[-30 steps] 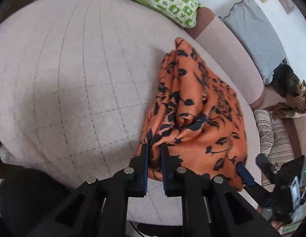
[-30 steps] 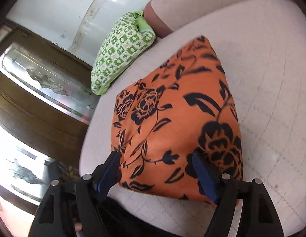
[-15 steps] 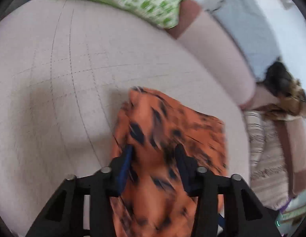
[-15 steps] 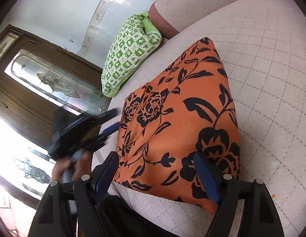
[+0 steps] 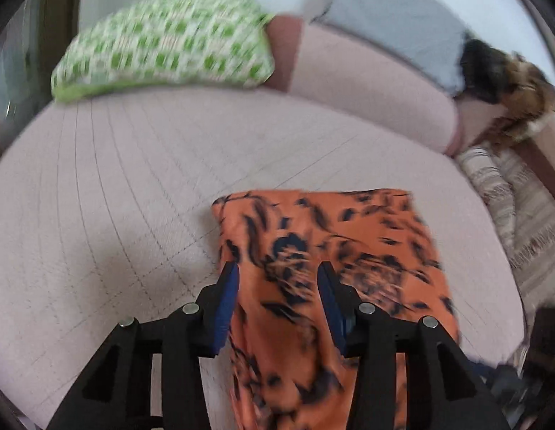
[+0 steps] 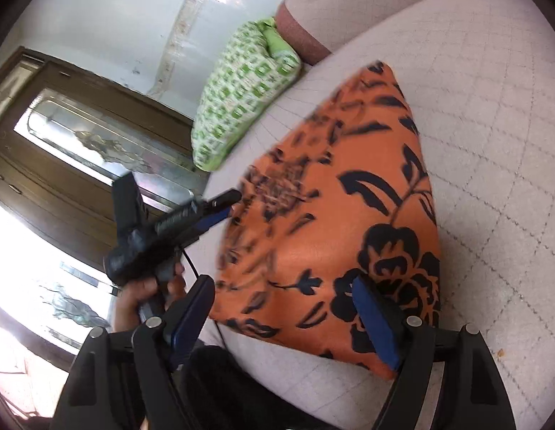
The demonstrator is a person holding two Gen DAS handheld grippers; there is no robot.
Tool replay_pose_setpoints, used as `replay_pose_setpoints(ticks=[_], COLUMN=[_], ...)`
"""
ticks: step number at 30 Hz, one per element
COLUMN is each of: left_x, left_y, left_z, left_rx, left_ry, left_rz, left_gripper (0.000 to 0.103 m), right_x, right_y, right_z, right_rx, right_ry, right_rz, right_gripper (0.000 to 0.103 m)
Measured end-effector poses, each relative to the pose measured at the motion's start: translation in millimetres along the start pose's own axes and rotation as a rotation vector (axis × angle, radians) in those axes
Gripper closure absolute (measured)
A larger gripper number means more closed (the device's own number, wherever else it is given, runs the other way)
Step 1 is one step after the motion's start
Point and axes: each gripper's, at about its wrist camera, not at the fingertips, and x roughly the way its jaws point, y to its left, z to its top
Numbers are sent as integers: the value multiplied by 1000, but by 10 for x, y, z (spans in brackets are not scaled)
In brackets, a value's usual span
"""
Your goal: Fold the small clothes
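Your left tongs [image 5: 277,276] and right tongs [image 6: 284,297] are both standing spread apart, gripping nothing. One orange floral cloth [image 5: 335,251] is lying folded on the pink quilted sofa seat [image 5: 116,179], directly beneath both tongs. One green checked cushion [image 5: 166,46] is resting far left.

My right gripper [image 6: 284,308]: jaws wide apart, over sofa's near edge | orange floral cloth [image 6: 335,222]: folded flat on quilted seat [image 6: 499,114] | left gripper [image 6: 220,208]: tips at cloth's left edge | green cushion [image 6: 238,96]: far corner
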Motion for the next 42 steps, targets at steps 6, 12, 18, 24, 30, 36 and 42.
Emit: replay_pose_setpoints(ticks=[6,12,18,24,30,36,42], left_x=[404,7,-112,185,363,431,422], left_y=[54,-160,-283,-486,-509,-524,-512], left_z=[-566,-412,-349,-286,-335,-386,-383], left_rx=[-29,19,-34,-14,2,21,15], left_ry=[146,56,17,49,72,78,74], left_rz=[75,99,63,67,124,143,132], left_gripper=[51,51,40,40,40,40,40], right_x=[305,-12,-66,-37,90,133,-141], right_y=[-344,-193,-798,-947,-755,-725,-606], right_z=[-7,275,340,15,38,-26,167], right_rx=[133,109,323,377,310,205,187], right_ry=[101,36,57,95,163,194,116], right_rz=[-10,31,-63,-58,-114,-251,-218], right_gripper=[15,16,16,16,53,73,28])
